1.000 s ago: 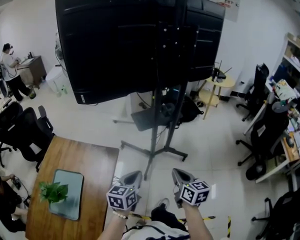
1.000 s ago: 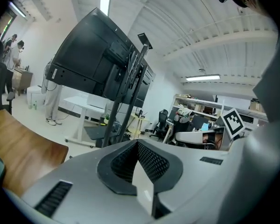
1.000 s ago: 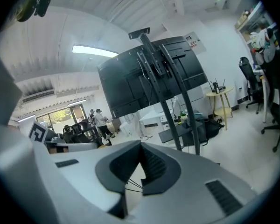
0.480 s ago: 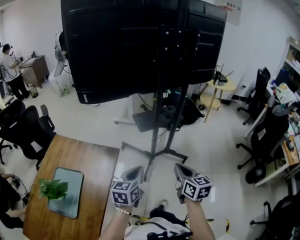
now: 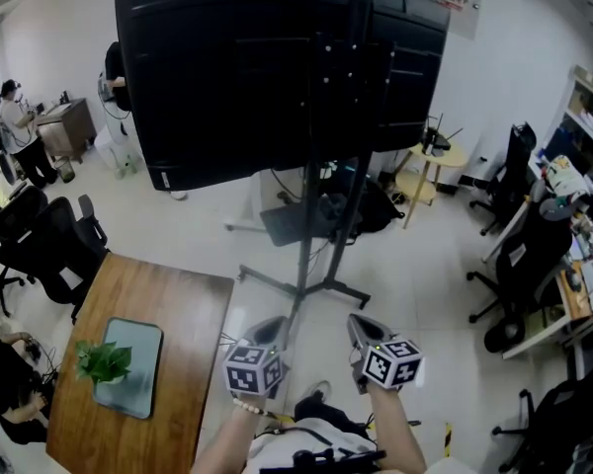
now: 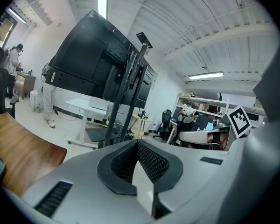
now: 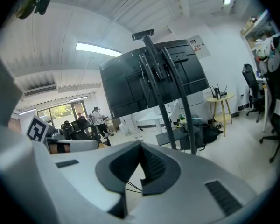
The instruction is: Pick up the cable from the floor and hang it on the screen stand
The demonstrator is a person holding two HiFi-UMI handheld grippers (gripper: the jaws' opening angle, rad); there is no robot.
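What I took for the cable (image 5: 223,341) was only a few thin dark strands on the floor at the near corner of the wooden table (image 5: 128,294), just beside the left gripper (image 5: 275,324). Similar fine strands showed through the gap behind the right gripper's (image 7: 141,144) tips, too thin for me to tell whether they touched the pads. Both claws were clenched, tips meeting, with nothing solid between them. My head view cut off the top edge of the screen (image 5: 227,77), and the screen hid most of the room behind it. The screen stand (image 5: 304,255) stood well apart from the strands, its feet on the floor ahead of both grippers. The forearms ran off the bottom edge.

Against the frame a second before, the screen sat higher in view and had lost its top edge. Both grippers showed slightly lower and further right, clenched as before, and a person had come into sight at the screen's left edge.
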